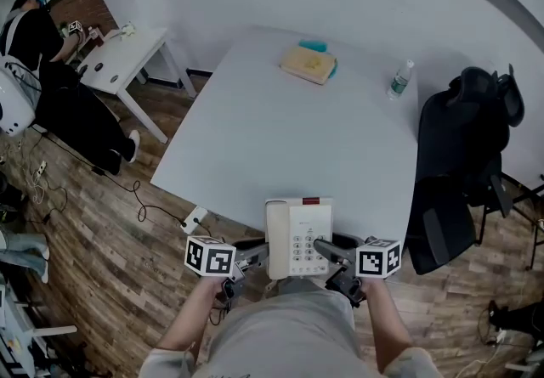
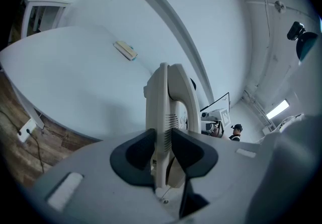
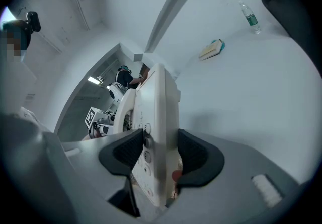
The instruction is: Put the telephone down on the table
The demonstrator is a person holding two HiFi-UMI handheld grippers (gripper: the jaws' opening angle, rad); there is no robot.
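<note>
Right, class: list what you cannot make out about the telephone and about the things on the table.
- Telephone underside, head view: hidden by its own body, so contact with the table is unclear.
- Bottle label, head view: too small to read.
- Teal object, head view: mostly under the book.

I'm looking down on a white table (image 1: 280,138); a tan book (image 1: 309,64) is lying and a water bottle (image 1: 400,79) is standing near its far edge, well apart.
</note>
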